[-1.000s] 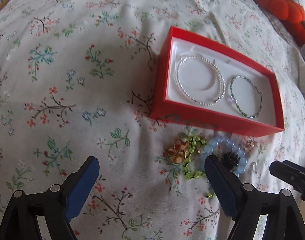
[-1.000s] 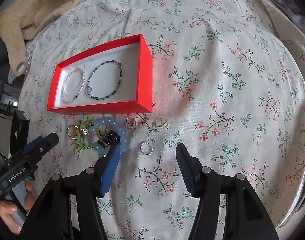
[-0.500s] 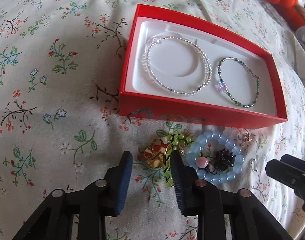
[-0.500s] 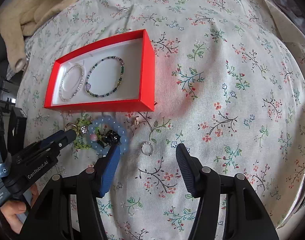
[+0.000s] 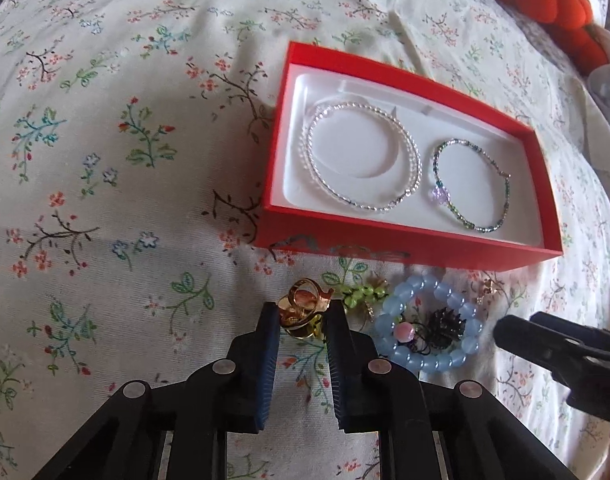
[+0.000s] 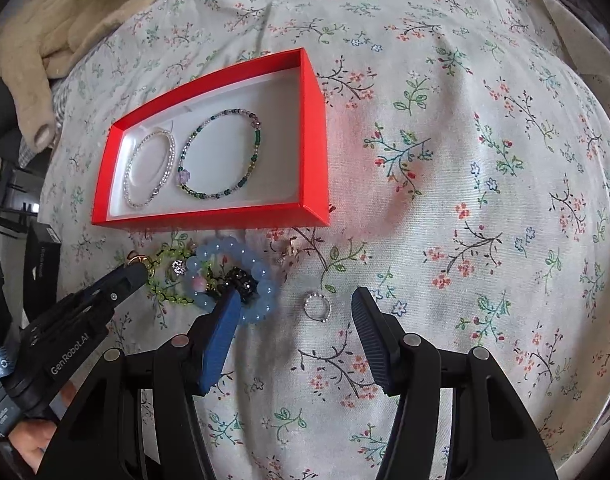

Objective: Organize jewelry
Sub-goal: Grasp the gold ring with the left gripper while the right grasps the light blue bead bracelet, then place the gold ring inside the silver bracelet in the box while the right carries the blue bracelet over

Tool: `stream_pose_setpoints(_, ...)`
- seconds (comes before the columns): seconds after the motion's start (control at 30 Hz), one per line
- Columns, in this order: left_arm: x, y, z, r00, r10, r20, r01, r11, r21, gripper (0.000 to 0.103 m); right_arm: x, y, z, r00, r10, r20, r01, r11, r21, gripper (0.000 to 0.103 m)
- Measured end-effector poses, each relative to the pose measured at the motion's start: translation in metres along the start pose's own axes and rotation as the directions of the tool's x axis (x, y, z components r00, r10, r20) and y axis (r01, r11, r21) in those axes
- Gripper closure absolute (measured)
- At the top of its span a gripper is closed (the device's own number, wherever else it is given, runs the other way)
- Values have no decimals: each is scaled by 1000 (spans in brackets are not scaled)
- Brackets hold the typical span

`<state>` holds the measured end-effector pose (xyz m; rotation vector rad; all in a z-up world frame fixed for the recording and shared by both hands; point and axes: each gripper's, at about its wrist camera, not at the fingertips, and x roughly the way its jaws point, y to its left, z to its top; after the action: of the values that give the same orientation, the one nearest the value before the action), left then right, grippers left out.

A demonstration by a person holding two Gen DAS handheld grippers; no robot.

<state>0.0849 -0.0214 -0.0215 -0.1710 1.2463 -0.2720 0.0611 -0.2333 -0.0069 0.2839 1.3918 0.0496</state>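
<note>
We count two bracelets inside the red box (image 5: pixel 405 240): a clear beaded bracelet (image 5: pixel 363 156) on its left side and a green beaded bracelet (image 5: pixel 471 186) on its right. The box lies on the floral bedspread (image 5: pixel 105 160) with its long axis running left to right in the left wrist view. Just in front of it sit one gold ring (image 5: pixel 303 312), one lime-green bead strand (image 5: pixel 363 292), one pale blue bead bracelet (image 5: pixel 429 332) ringed around a dark spiky piece (image 5: pixel 443 326), and, in the right wrist view, one small silver ring (image 6: pixel 318 306) lying flat. Our left gripper (image 5: pixel 303 328) is closing, its blue pads at either side of the gold ring. Our right gripper (image 6: pixel 295 312) stands spread wide and holds nothing, the silver ring between its fingers
</note>
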Motion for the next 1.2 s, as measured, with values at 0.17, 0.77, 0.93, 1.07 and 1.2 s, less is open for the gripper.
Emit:
stream_pose_setpoints(0.17, -6, 12, 1, 1000, -11, 2, 11, 1000, -13, 87, 13, 6, 4, 1000, -4, -19, 4, 1000, -4, 70)
stream_pose_setpoints(0.77, -15, 20, -3, 1000, 6, -3, -6, 1000, -16, 87, 30, 26, -1, 998, -61, -27, 57, 992, -111, 90)
stream_pose_setpoints(0.93, -16, 18, -5, 1000, -1, 0, 1, 1000, -15, 87, 21, 31, -4, 999, -34, -10, 32, 991, -126, 91)
stream_pose_setpoints(1.07, -22, 16, -7, 1000, -6, 13, 6, 1000, -5, 87, 2, 36, -9, 1000, 6, 29, -2, 990, -141, 91)
stream_pose_setpoints(1.2, -27, 15, -8, 1000, -13, 25, 13, 1000, -3, 87, -16, 38, -13, 997, 56, 57, -47, 989, -141, 91)
